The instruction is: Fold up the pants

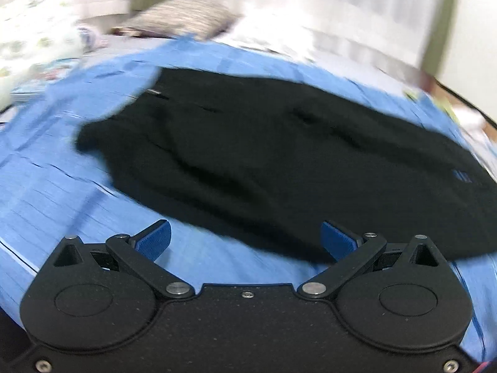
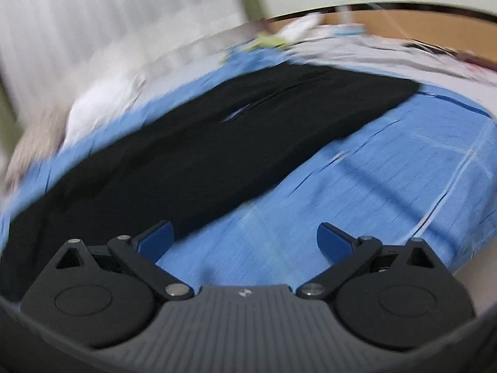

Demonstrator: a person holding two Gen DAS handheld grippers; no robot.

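Observation:
Black pants (image 1: 264,155) lie spread on a blue sheet (image 1: 62,186), blurred by motion. My left gripper (image 1: 245,237) hovers open just short of their near edge, with nothing between its blue pads (image 1: 153,242). In the right wrist view the same pants (image 2: 202,149) stretch from lower left to upper right across the blue sheet (image 2: 372,186). My right gripper (image 2: 245,237) is open over bare sheet, and the pants' edge passes close to its left pad (image 2: 155,241). Neither gripper holds fabric.
A striped pillow (image 1: 183,15) and a patterned white cushion (image 1: 34,31) lie at the far end of the bed. White bedding (image 2: 99,105) is bunched beyond the pants. A curtain (image 2: 108,15) hangs behind. The sheet's right edge (image 2: 466,242) drops off.

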